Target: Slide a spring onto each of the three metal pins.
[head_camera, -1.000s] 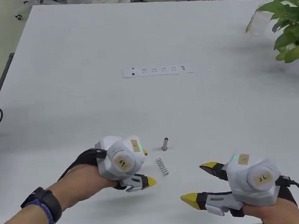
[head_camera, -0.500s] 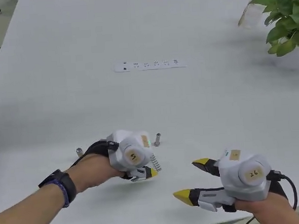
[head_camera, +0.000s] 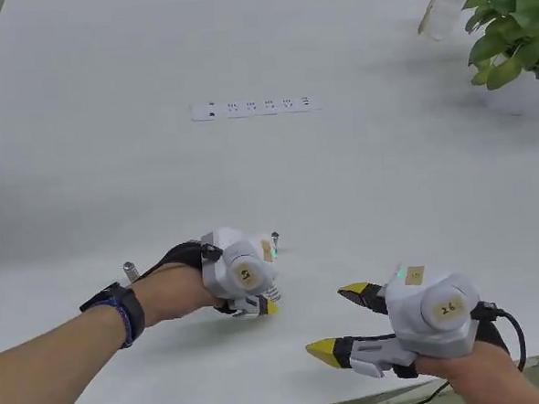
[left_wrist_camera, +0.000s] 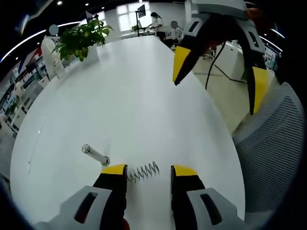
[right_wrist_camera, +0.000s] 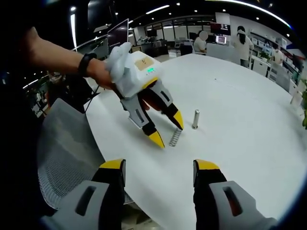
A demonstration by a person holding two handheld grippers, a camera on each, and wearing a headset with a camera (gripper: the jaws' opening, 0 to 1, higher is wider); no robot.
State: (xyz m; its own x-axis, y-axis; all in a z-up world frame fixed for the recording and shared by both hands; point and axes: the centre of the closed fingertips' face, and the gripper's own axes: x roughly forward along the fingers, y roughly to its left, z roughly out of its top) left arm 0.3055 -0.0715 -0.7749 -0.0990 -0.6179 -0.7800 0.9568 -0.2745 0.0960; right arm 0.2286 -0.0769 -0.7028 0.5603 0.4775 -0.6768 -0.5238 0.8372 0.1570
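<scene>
A small coil spring (left_wrist_camera: pixel 143 171) lies flat on the white table (head_camera: pixel 360 187). My left gripper (left_wrist_camera: pixel 149 170) is open, with one yellow-tipped jaw on each side of the spring and low over the table. The right gripper view shows the same spring (right_wrist_camera: pixel 175 136) between the left gripper's (right_wrist_camera: pixel 166 130) tips. A metal pin (right_wrist_camera: pixel 195 119) stands upright just beyond the spring, and in the left gripper view that pin (left_wrist_camera: pixel 95 155) is left of the jaws. Another pin (head_camera: pixel 130 268) stands by the left wrist. My right gripper (head_camera: pixel 338 321) hovers open near the front edge, holding nothing.
A white power strip (head_camera: pixel 256 107) lies mid-table. A potted plant (head_camera: pixel 506 23) and a clear cup (head_camera: pixel 439 13) stand at the far right corner. The table's front edge runs just below the right gripper. A mesh chair (right_wrist_camera: pixel 62 158) sits beside the table.
My left gripper has moved toward the spring and now straddles it. The right gripper has stayed open and about where it was. The head view has shifted.
</scene>
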